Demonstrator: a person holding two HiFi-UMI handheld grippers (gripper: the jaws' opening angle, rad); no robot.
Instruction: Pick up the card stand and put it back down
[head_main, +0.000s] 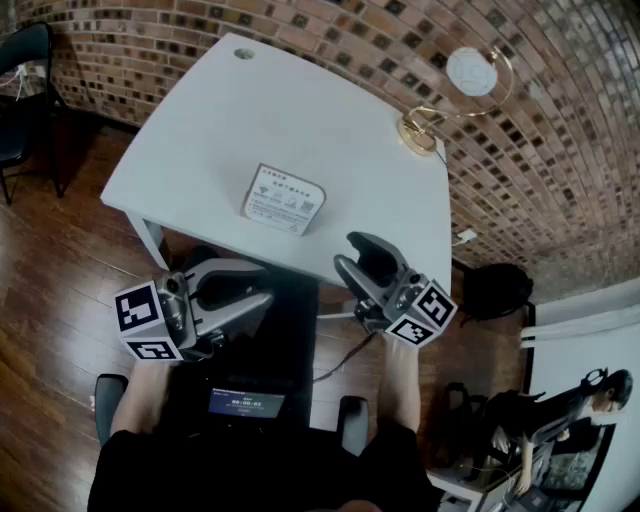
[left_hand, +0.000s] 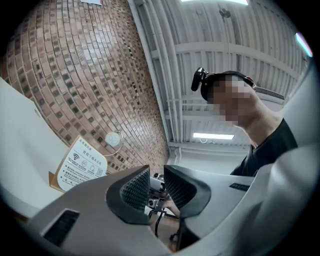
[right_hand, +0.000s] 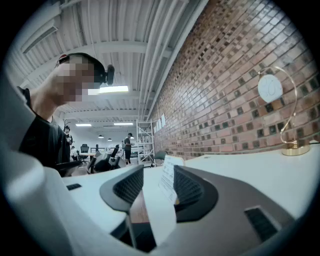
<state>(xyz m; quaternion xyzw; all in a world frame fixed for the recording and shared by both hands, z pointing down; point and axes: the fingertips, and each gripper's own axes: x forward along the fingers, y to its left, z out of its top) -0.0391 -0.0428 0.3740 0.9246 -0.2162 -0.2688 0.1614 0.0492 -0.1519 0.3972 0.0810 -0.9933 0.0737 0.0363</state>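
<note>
The card stand (head_main: 284, 198), a white printed card on a low wooden base, stands upright near the front of the white table (head_main: 220, 120). My right gripper (head_main: 346, 250) hovers at the table's near edge, just right of the card and short of it, jaws open and empty. In the right gripper view the card stand (right_hand: 168, 176) shows edge-on beyond the gap of the right gripper (right_hand: 152, 187). My left gripper (head_main: 265, 283) hangs below the table's front edge, open, holding nothing. In the left gripper view the card stand (left_hand: 80, 163) lies off to the left of the left gripper (left_hand: 156, 182).
A gold arc lamp (head_main: 440, 118) with a white disc stands at the table's far right corner against the brick wall (head_main: 560, 150). A black chair (head_main: 25, 90) is at far left, a black bag (head_main: 497, 290) right of the table. A small lit screen (head_main: 245, 403) sits below me.
</note>
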